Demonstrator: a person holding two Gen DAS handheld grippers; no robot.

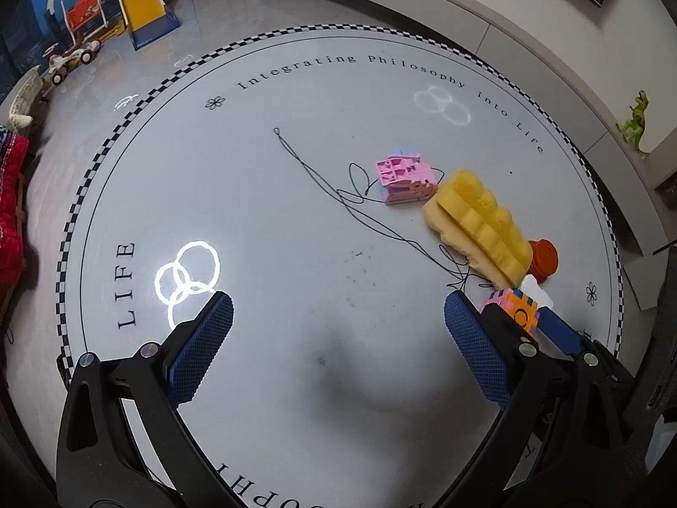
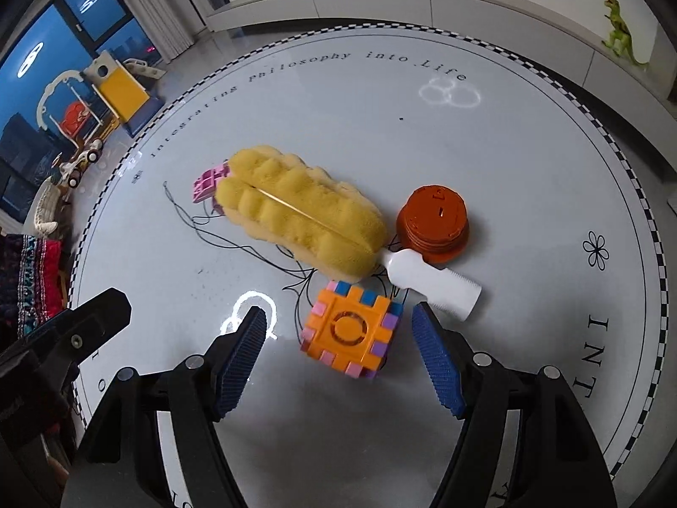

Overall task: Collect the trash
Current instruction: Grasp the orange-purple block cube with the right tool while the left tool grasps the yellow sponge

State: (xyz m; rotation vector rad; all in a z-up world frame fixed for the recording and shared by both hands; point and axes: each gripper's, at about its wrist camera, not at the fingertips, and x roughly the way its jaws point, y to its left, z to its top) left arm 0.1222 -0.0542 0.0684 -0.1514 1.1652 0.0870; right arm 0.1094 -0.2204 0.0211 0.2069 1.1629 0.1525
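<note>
On the round white mat [image 2: 529,169] lies a cluster of items: a yellow sponge [image 2: 300,211], a brown-orange lid stack [image 2: 436,222], a white plastic bottle [image 2: 427,277], an orange puzzle cube [image 2: 351,330], a pink block toy [image 1: 404,180] and loose black thread [image 1: 330,186]. My right gripper [image 2: 338,317] hangs open over the cube. The cube sits between the blue pads, which do not touch it. My left gripper [image 1: 336,309] is open over bare mat, left of the cluster, with nothing between its fingers. The sponge [image 1: 478,224] and the cube [image 1: 514,309] lie to its right.
The mat has a checkered rim [image 1: 296,34] and printed lettering. Beyond it stand a toy slide [image 1: 146,4], a toy car [image 1: 70,59] and red fabric [image 1: 10,228] at the left. A green dinosaur [image 2: 620,31] stands on the low white cabinet along the wall.
</note>
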